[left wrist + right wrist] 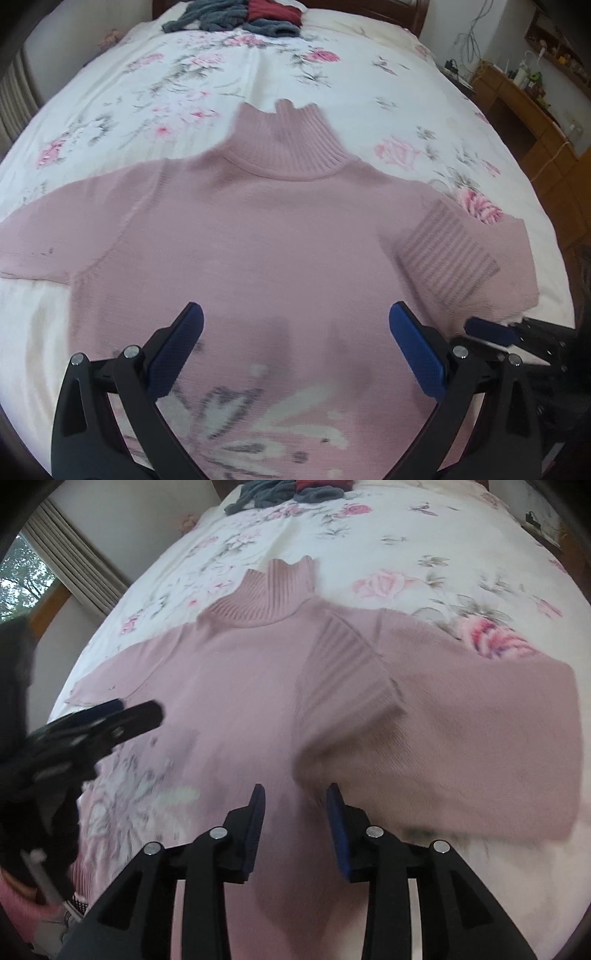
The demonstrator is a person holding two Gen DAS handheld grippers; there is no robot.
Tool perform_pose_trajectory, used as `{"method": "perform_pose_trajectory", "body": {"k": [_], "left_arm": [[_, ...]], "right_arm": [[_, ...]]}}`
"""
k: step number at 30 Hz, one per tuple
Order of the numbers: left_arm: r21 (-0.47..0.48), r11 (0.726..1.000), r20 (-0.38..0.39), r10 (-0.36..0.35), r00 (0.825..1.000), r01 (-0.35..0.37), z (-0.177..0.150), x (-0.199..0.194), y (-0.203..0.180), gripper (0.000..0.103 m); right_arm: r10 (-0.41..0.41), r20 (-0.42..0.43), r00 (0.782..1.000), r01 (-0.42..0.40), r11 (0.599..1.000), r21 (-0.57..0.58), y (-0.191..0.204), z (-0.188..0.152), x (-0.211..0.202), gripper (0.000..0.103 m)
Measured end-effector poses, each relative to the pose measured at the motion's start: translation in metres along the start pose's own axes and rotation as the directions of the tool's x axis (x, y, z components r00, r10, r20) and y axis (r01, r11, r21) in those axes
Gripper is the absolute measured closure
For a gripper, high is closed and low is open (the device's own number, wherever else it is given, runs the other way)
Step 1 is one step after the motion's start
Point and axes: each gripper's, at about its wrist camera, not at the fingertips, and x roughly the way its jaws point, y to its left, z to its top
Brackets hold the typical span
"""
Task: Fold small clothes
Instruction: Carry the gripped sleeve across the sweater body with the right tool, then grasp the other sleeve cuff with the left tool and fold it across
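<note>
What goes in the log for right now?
sweater flat on bed | right sleeve folded in | left gripper open | right gripper open, empty

You're in a home bedroom. Ahead of both pairs of fingers runs a bed (122, 122) with a white, pink-flowered cover, dark wooden headboard (402, 11) at its far end. Grey and red knitwear (236, 14) is heaped far beyond the fingertips. Right of the left fingers stands a wooden desk (517, 110), cluttered with bottles and cables. Left of the right fingers, a curtained window (33, 572) shows trees outside.
</note>
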Motion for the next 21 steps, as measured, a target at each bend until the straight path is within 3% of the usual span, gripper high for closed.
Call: {"method": "perform_pose_trajectory", "body": {"k": [7,13,16,18,20,21], "left_arm": [[0.05,0.997,-0.06,-0.052,0.997,0.055,-0.006,0.026,-0.053,0.003],[0.133,0.99,-0.088,-0.037,0.995,0.048,-0.009,0.049,-0.108,0.003],[0.146,0.989,-0.091,0.024,0.996,-0.01,-0.005,0.065,-0.12,0.004],[0.139,0.99,-0.096,0.04,0.995,-0.026,-0.002,0.071,-0.12,0.01],[0.127,0.992,-0.115,0.035,0.993,-0.02,-0.001,0.078,-0.115,0.042],[0.111,0.994,-0.131,0.01,0.991,0.004,-0.001,0.08,-0.112,0.045]], "right_arm": [[-0.026,0.04,0.999,0.021,0.993,0.115,-0.044,-0.029,-0.039,0.065],[-0.041,0.051,0.998,0.031,0.982,0.188,-0.075,-0.041,-0.047,0.065],[-0.038,0.054,0.998,0.026,0.979,0.204,-0.083,-0.046,-0.048,0.065],[-0.041,0.057,0.998,0.028,0.978,0.208,-0.086,-0.049,-0.05,0.065],[-0.045,0.059,0.997,0.031,0.977,0.213,-0.089,-0.051,-0.051,0.065],[-0.049,0.061,0.997,0.035,0.975,0.219,-0.092,-0.051,-0.052,0.065]]}}
